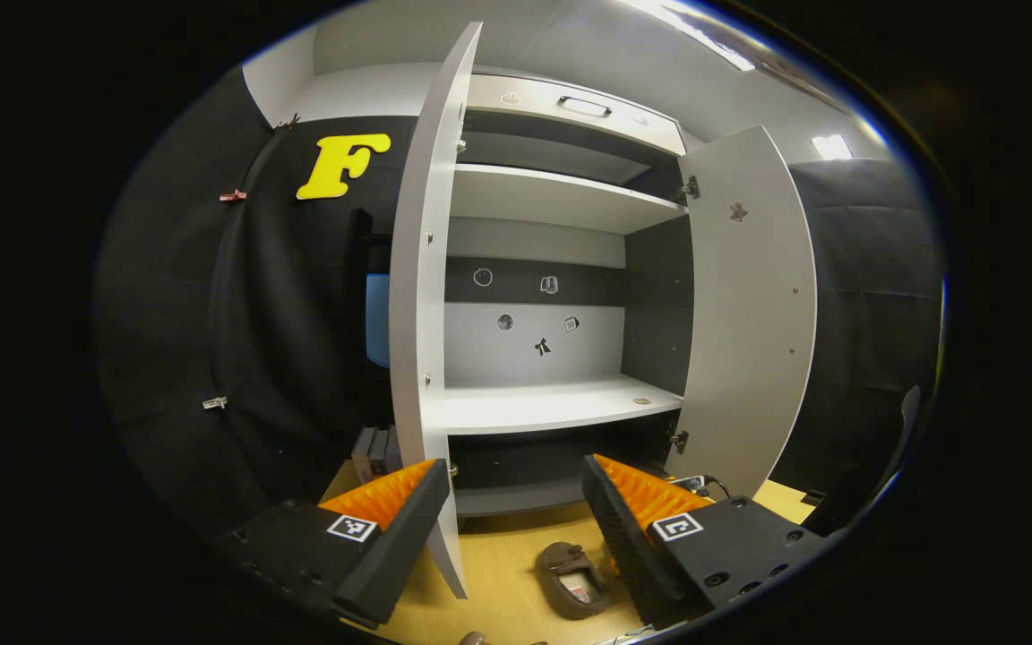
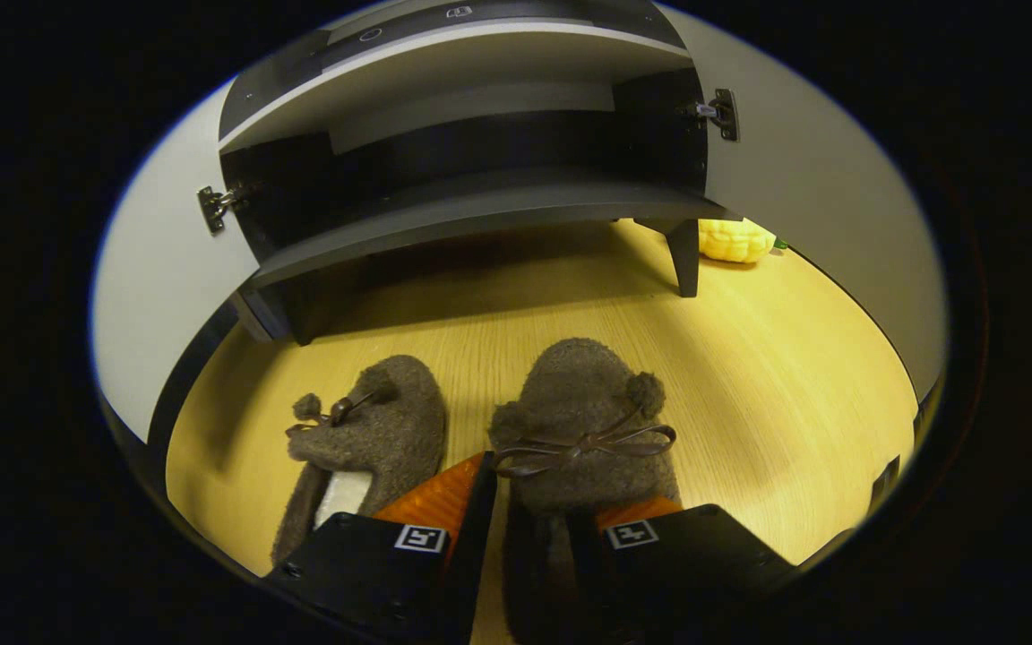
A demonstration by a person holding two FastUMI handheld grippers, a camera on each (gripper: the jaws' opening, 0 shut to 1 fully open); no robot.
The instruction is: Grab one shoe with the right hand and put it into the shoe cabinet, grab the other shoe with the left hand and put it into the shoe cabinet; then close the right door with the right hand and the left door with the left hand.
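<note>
In the right gripper view the nearest thing is the right gripper (image 2: 529, 528) at 6 o'clock. Its two fingers stand on either side of the heel part of the right slipper (image 2: 583, 421); they look close to the wool, but I cannot tell if both press on it. The left slipper (image 2: 382, 430) lies just beside it, at about 8 o'clock, toe toward the shoe cabinet (image 2: 480, 210).

The slippers look soft, light and fuzzy, with a thin bow (image 2: 583, 445) on top. I judge that the felt will give under the fingers and not slip much. The side walls near the opening seem the best place to hold; the bow is too weak.

The wooden floor (image 2: 776, 376) is smooth and flat. A yellow object (image 2: 735, 240) lies at 1 o'clock behind the cabinet leg (image 2: 684, 255).

In the left gripper view the left gripper (image 1: 516, 515) is spread wide and holds nothing. The left door (image 1: 431, 269) and the right door (image 1: 753, 305) both stand open, and the middle shelf (image 1: 552, 403) is bare.
</note>
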